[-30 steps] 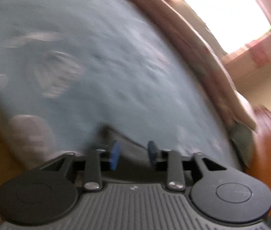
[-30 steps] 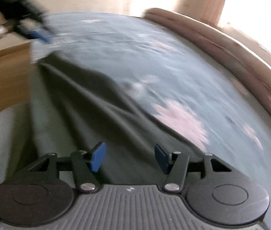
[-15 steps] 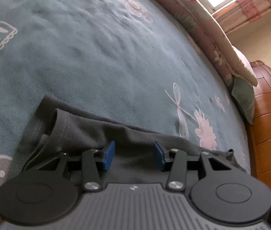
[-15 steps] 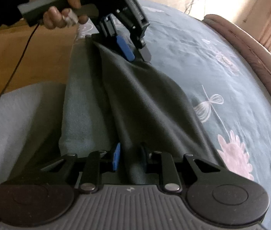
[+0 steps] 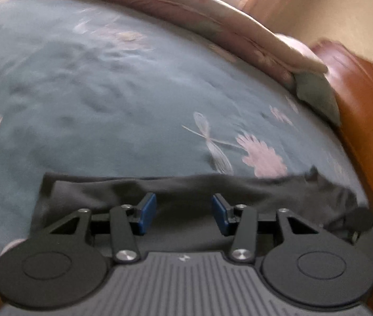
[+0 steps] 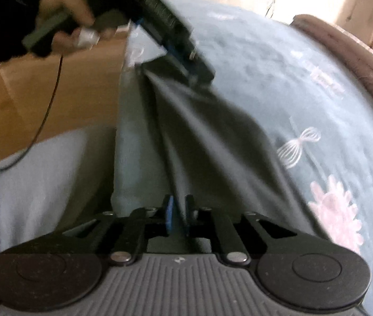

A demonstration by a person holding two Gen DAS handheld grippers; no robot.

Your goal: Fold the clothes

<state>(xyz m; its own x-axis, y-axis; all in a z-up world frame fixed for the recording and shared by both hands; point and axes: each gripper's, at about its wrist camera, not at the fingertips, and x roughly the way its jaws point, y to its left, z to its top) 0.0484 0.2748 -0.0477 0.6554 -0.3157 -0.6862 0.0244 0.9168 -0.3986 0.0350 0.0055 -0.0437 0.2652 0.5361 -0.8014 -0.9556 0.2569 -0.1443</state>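
Right gripper (image 6: 178,214) is clamping a pinched ridge of the dark grey knit garment (image 6: 212,137), which is lying stretched along the near edge of the teal floral bedspread (image 5: 123,110), running toward 11 o'clock in the right wrist view. Left gripper (image 5: 183,212) is hovering with blue pads wide apart over the garment's hem at 6 o'clock, gripping nothing. Risk, as I judge it: with only one end held, any pull is likely dragging the loose end into a bunch or off the bed edge toward the wooden floor (image 6: 54,100).
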